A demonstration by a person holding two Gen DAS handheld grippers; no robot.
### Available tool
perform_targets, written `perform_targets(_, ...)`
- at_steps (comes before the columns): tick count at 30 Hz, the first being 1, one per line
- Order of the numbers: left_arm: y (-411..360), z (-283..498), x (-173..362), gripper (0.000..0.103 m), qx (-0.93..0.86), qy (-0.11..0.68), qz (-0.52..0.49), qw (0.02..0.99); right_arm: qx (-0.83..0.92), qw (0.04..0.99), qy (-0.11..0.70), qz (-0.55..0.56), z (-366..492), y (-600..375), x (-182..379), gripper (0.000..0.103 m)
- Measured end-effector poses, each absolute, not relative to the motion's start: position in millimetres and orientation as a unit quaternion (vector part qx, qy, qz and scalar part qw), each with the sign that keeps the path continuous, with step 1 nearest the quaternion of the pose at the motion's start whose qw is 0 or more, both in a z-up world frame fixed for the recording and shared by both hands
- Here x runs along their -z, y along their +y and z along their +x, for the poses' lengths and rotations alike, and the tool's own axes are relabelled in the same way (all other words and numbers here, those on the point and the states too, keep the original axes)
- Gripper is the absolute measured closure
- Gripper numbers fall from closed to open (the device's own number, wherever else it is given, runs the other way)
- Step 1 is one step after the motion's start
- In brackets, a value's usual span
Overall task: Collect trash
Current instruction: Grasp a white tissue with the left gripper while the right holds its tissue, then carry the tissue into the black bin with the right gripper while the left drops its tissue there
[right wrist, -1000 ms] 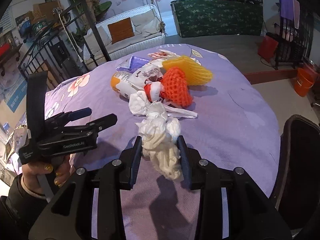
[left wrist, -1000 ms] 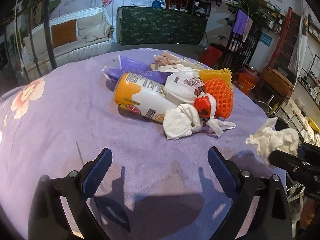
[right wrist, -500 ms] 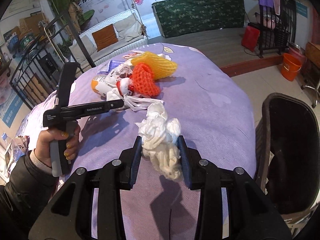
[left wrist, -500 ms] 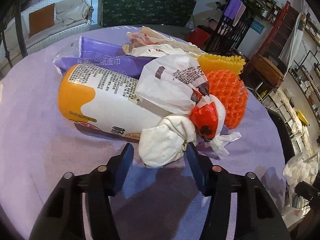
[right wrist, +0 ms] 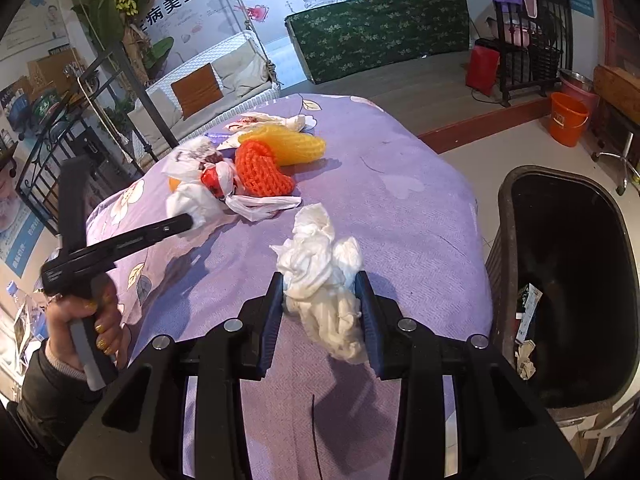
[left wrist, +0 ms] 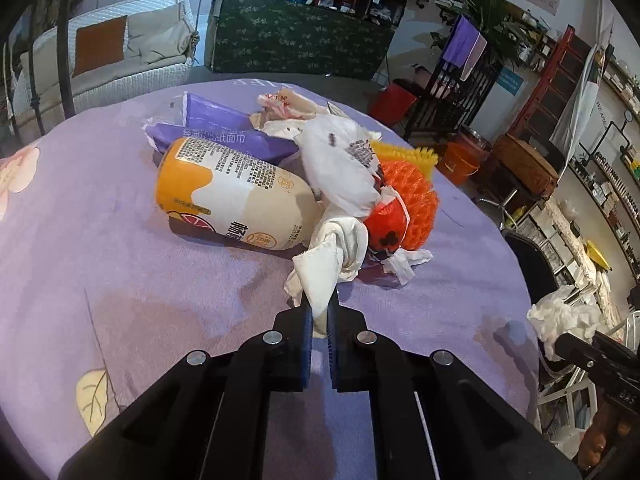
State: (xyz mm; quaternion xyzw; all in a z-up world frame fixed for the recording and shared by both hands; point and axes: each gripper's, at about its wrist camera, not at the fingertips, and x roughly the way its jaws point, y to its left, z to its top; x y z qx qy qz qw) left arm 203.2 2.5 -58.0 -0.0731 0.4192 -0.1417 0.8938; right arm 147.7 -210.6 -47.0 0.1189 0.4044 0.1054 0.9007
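On the purple floral tablecloth [left wrist: 100,248] lies a heap of trash: an orange-and-cream bottle [left wrist: 236,196] on its side, purple wrappers [left wrist: 224,128], a white printed bag [left wrist: 340,164], and orange [left wrist: 416,208] and yellow [left wrist: 404,156] foam nets. My left gripper [left wrist: 319,304] is shut on a knotted white plastic bag [left wrist: 336,256] at the heap's near edge. My right gripper [right wrist: 322,292] is shut on a crumpled white tissue wad [right wrist: 320,264], held above the cloth near the table's right side. The same wad [left wrist: 560,316] shows at the right edge of the left wrist view.
A dark bin [right wrist: 568,280] stands beside the table on the right, with scraps of paper inside. A hand [right wrist: 92,320] grips the left tool's handle. A white sofa [right wrist: 208,76], a green-covered counter [right wrist: 380,36], an orange bucket [right wrist: 568,120] and shelves ring the room.
My left gripper moved in to the heap and shut on the knotted white bag. My right gripper carried the tissue wad rightward, bringing the dark bin into its view.
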Motion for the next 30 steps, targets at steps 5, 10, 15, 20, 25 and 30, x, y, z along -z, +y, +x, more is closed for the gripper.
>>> perform_targets(5, 0, 169, 34, 0.097, 0.138, 0.385, -0.070, 0.910, -0.099, 0.903, 0.399, 0.126, 139, -220, 46, 0.066)
perform_targets(10, -6, 136, 16, 0.097, 0.154, 0.359, -0.082, 0.917, -0.087, 0.906, 0.393, 0.132, 128, -230, 44, 0.066)
perform_targets(15, -19, 118, 0, 0.097, 0.177, 0.335, -0.094, 0.921, -0.066, 0.912, 0.381, 0.136, 111, -250, 41, 0.066)
perform_targets(20, -44, 104, -11, 0.097, 0.211, 0.316, -0.091, 0.921, -0.037, 0.917, 0.370, 0.145, 98, -275, 40, 0.066)
perform_targets(25, -73, 100, -12, 0.097, 0.251, 0.307, -0.083, 0.914, 0.005, 0.920, 0.359, 0.157, 87, -305, 38, 0.066)
perform_targets(30, -105, 100, -5, 0.097, 0.291, 0.309, -0.068, 0.903, 0.054, 0.918, 0.356, 0.166, 84, -336, 42, 0.066)
